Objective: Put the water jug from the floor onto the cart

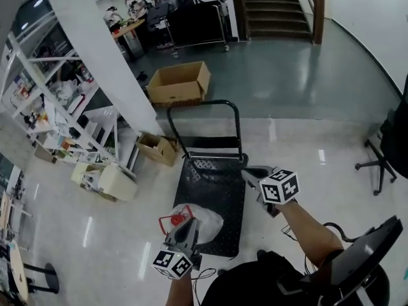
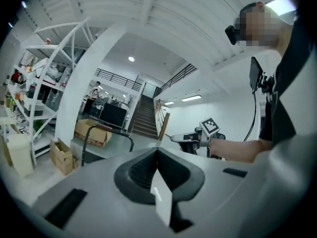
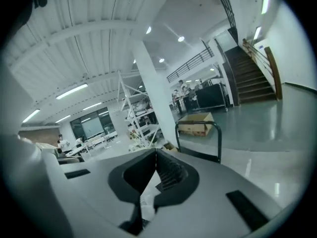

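At lower centre, the water jug [image 1: 204, 220] rests on the cart [image 1: 220, 190], with an open cardboard box [image 1: 180, 81] beyond. The left gripper [image 1: 187, 228] and right gripper [image 1: 248, 173] hold their jaws together, empty.

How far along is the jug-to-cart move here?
Looks done: the water jug lies at the near end of the cart, seemingly on its deck. In hand: nothing; the left gripper and right gripper are shut and empty. Left: nothing obvious.
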A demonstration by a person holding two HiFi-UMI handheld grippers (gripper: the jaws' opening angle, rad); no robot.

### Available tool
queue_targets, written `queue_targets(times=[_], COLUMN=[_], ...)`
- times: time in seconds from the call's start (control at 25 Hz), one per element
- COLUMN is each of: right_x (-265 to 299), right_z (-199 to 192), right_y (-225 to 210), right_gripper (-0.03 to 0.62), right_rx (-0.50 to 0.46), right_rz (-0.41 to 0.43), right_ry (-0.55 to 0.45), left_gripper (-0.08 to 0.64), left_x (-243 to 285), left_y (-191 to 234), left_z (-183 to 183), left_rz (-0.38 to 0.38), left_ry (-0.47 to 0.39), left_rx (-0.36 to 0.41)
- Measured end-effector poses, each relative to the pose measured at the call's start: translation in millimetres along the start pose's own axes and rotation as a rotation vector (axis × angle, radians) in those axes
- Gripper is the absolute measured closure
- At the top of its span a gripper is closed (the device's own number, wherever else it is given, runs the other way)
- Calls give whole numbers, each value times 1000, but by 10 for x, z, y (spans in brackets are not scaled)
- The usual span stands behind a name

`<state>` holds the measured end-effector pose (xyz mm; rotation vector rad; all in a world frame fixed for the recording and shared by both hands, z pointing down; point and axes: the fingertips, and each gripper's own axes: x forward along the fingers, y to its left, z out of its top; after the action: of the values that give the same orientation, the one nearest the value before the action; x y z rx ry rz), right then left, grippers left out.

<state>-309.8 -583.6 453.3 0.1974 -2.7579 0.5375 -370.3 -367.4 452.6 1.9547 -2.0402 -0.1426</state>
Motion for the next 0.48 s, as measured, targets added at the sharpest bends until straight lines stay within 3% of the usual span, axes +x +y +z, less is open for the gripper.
queue_targets(times=[0.28,0.48], right_x=[-1153,-1794], right_z=[228,217], right_y=[-508,-758], right_gripper=[591,591], right_rx=[-103,-82], right_rz=[-128,-186], right_ry=[-64,-110], left_gripper=[558,558], left_x=[798,1147], left_y=[-656,-1208], left_z=[229,211], left_rz=[-126,-230], left_ry=[6,41], left_rx=[21,59])
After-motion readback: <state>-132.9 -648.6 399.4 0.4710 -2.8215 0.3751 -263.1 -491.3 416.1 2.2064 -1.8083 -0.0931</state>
